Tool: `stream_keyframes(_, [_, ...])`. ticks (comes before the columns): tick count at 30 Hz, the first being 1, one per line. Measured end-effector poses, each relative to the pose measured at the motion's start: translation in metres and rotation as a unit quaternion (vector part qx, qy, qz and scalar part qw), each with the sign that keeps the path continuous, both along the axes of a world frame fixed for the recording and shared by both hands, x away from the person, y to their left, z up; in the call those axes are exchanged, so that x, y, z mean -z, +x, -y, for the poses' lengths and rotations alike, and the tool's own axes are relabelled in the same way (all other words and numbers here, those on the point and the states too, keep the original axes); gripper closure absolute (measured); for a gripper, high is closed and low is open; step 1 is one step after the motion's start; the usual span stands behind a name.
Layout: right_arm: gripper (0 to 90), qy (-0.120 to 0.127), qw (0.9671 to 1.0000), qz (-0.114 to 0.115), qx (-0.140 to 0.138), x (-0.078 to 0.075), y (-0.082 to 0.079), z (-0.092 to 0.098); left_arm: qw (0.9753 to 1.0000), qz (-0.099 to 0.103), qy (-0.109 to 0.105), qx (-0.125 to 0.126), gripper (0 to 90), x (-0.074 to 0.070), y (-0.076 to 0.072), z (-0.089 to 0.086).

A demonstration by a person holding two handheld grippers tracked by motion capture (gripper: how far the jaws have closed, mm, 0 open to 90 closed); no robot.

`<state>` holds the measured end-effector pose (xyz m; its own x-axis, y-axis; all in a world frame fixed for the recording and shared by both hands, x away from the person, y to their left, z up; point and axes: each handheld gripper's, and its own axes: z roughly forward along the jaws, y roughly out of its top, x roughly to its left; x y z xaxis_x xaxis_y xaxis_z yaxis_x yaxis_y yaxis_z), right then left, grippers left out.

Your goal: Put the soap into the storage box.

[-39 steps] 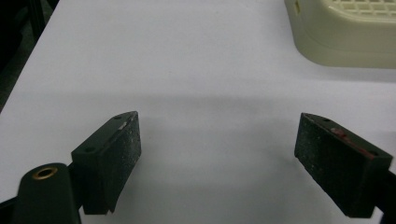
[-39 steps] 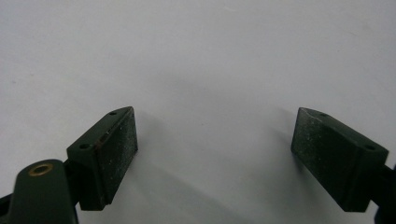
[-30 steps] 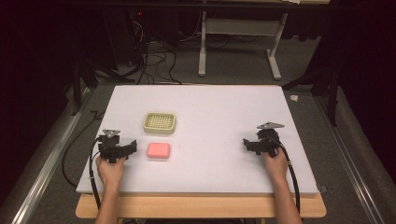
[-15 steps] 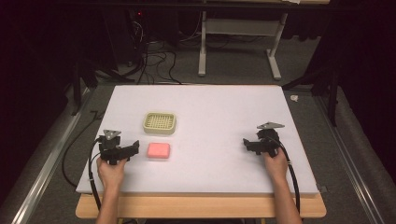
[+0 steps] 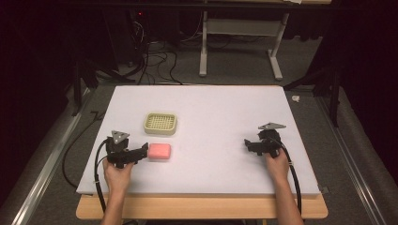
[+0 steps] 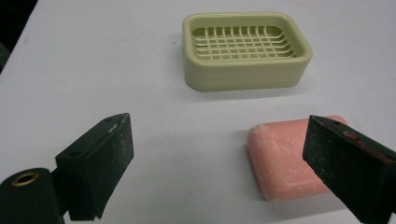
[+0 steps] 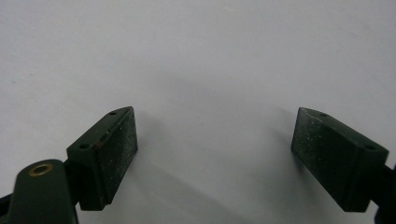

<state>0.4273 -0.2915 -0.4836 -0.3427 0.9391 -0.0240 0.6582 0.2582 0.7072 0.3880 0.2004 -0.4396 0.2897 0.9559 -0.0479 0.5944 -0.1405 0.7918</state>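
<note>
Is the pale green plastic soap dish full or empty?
Empty. The pale green plastic soap dish shows its bare slotted grid, and the pink rectangular soap bar lies on the white table beside it.

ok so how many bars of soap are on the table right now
1. The pink soap bar lies near the left gripper, just in front of the empty green soap dish; nothing seems hidden.

Soap (image 6: 289, 161) corner behind gripper jaw

Matt, chalky pink soap bar (image 6: 289, 158); smooth, slightly glossy plastic soap dish (image 6: 246, 49) with gridded floor; matt white tabletop (image 6: 93, 70).
</note>
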Motion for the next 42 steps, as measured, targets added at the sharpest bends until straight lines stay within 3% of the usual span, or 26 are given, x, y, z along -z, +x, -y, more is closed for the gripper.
stream_keyframes(12, [15.2, 0.0, 1.0, 0.0, 0.0, 0.0, 0.0, 0.0, 0.9991, -0.01, 0.01, 0.039, 6.9, 0.005, -0.001, 0.019])
stream_keyframes(30, [15.2, 0.0, 1.0, -0.001, 0.0, 0.0, 0.0, 0.0, 0.9975, -0.034, 0.021, 0.058, 5.6, 0.016, 0.004, 0.044])
stream_keyframes(37, [15.2, 0.0, 1.0, -0.001, 0.0, 0.0, 0.0, 0.0, 0.9973, -0.039, 0.019, 0.06, 4.9, 0.02, 0.006, 0.052])
stream_keyframes(42, [15.2, 0.0, 1.0, -0.001, 0.0, 0.0, 0.0, 0.0, 0.9968, -0.051, 0.004, 0.062, 4.3, 0.024, 0.009, 0.055])
